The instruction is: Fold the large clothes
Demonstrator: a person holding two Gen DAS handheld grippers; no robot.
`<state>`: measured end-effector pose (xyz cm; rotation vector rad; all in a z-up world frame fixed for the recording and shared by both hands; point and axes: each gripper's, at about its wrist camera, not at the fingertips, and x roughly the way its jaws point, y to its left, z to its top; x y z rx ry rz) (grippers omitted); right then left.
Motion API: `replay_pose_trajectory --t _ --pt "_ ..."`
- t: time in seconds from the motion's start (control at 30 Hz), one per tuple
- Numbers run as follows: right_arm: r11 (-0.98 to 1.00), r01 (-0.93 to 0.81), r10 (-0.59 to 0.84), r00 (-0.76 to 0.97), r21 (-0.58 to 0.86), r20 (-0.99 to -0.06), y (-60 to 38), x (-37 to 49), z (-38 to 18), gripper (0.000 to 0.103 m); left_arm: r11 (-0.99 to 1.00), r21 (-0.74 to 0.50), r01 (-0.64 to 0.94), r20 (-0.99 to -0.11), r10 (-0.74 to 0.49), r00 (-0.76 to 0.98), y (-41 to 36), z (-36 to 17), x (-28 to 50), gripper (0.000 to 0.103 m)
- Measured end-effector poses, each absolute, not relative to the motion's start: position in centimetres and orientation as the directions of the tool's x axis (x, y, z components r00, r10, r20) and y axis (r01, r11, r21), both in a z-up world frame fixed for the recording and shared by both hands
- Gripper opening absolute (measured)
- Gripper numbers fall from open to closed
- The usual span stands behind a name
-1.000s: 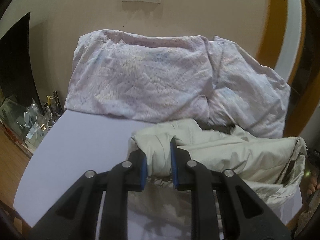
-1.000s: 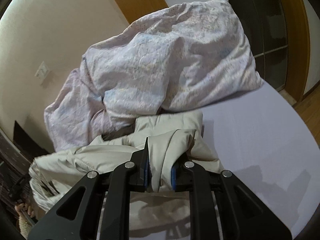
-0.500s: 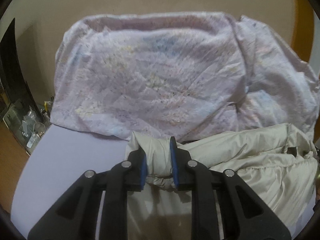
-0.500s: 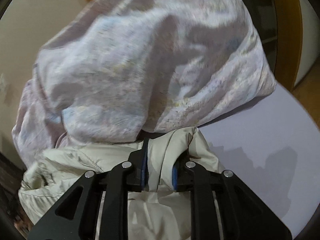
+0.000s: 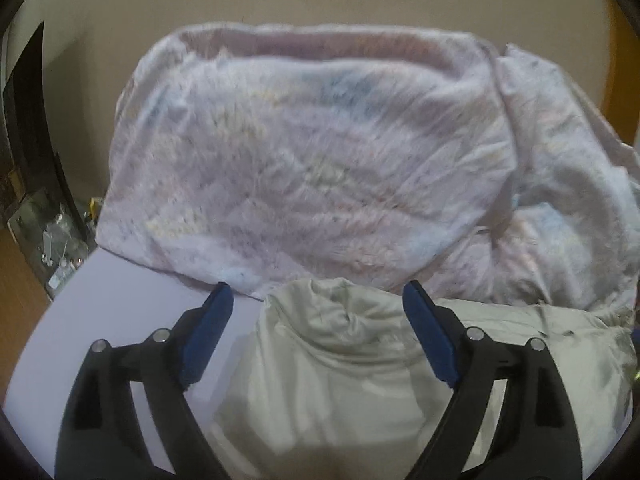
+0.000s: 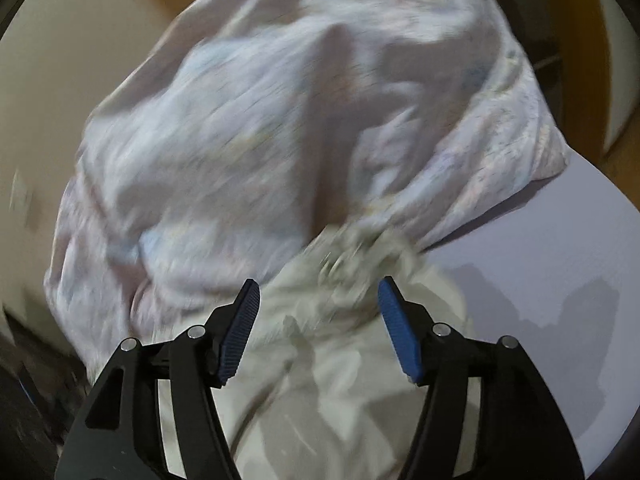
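A: Entry, jaw state. Left gripper (image 5: 318,294): jaws spread wide, nothing clamped. Right gripper (image 6: 319,288): the same, jaws apart, empty.

B: Location of the garment?

A: The beige jacket (image 5: 340,360) lies on the lavender sheet (image 5: 120,312), between and below both sets of jaws. A bunched fold sits in the gap of the left jaws, touching neither pad as far as I can tell. Just beyond the fingertips it butts against the rumpled floral quilt (image 5: 304,160).

B: Orientation?

A: Judged, not certain: the long axis runs crosswise to the left jaws, the body trailing off past the right-hand finger. The right wrist view is blurred; there the cloth stretches from under the jaws forward to a crumpled end (image 6: 360,252) against the quilt. Which end is collar or hem I cannot tell.

B: Risks?

A: Puffy, slippery-looking fabric; the laid fold may spring open unpinned. A regrasp this near the quilt could catch quilt fabric too. The far edge tucked under the quilt may drag and skew the next fold.
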<state>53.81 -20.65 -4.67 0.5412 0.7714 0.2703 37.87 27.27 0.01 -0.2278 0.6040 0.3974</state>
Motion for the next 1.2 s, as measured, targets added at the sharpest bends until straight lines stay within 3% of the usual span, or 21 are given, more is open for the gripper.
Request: replay_pose_trajectory --t 0.17,0.33,0.53,0.8,1.2 --pt "0.858 -0.220 0.493 0.610 0.465 -0.620 -15.9 49.3 -5.1 0.063 0.934 -0.061 -0.352 -0.573 0.256 0.778 24.3 0.6 33.8 0.097" --pt "0.873 -0.316 0.487 0.590 0.372 -0.644 -12.4 46.2 -5.7 0.063 0.960 -0.026 -0.278 -0.605 0.206 0.769 20.4 -1.5 31.6 0.098" --pt "0.911 -0.291 0.413 0.607 0.294 -0.679 -10.8 47.1 -7.0 0.063 0.954 0.027 -0.298 -0.632 0.247 0.734 18.6 -4.2 33.7 0.098" --pt "0.952 -0.244 0.301 0.633 0.185 -0.713 -8.4 50.4 -9.0 0.068 0.914 0.139 -0.382 -0.605 0.384 0.698 18.5 -5.4 37.9 0.099" --pt "0.967 -0.202 0.250 0.661 0.153 -0.707 -7.3 53.5 -10.7 0.074 0.892 0.112 -0.438 -0.639 0.402 0.656 20.9 -7.2 42.5 0.101"
